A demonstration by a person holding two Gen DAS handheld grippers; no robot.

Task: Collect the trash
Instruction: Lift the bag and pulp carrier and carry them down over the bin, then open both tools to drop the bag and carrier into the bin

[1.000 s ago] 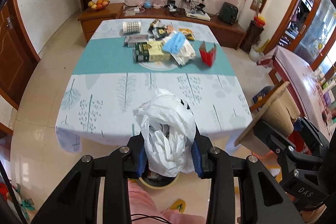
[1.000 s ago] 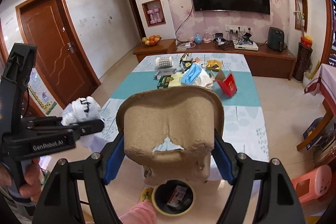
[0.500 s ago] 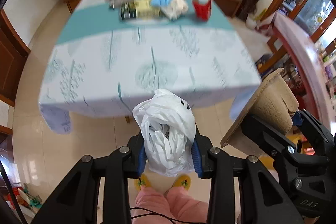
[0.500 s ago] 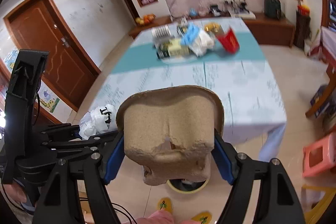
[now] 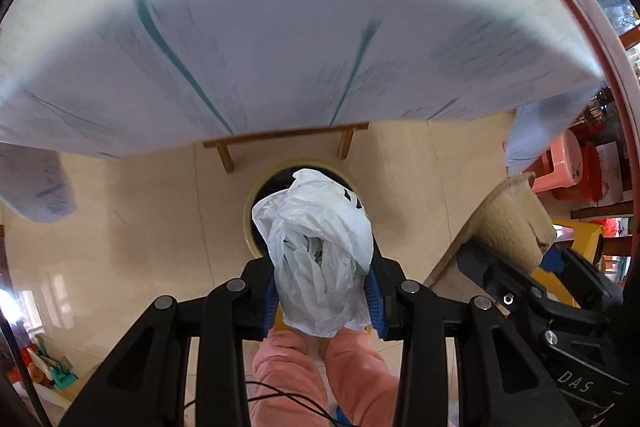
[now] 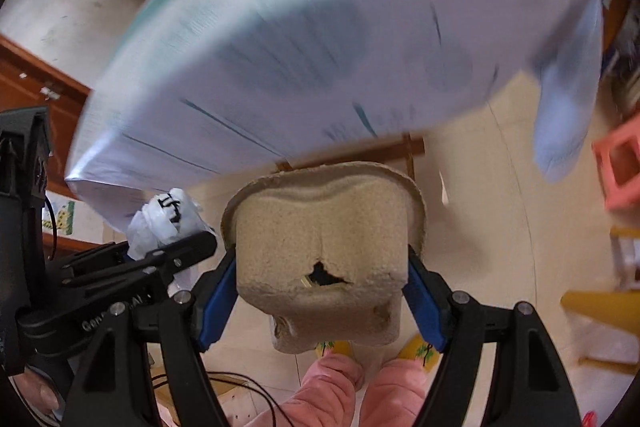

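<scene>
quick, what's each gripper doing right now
Left gripper: closed on the crumpled white plastic bag.
Right gripper: closed on the brown pulp carton.

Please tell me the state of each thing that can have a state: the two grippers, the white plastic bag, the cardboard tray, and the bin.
left gripper: shut on the white plastic bag
white plastic bag: crumpled, held above the bin
right gripper: shut on the cardboard tray
cardboard tray: torn, held
bin: open, upright on floor

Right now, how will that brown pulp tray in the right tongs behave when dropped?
The pulp tray looks light and stiff, holding its shape between the right tongs. Its torn hole suggests it crushes easily. Being wide, it may catch on the bin rim.
</scene>
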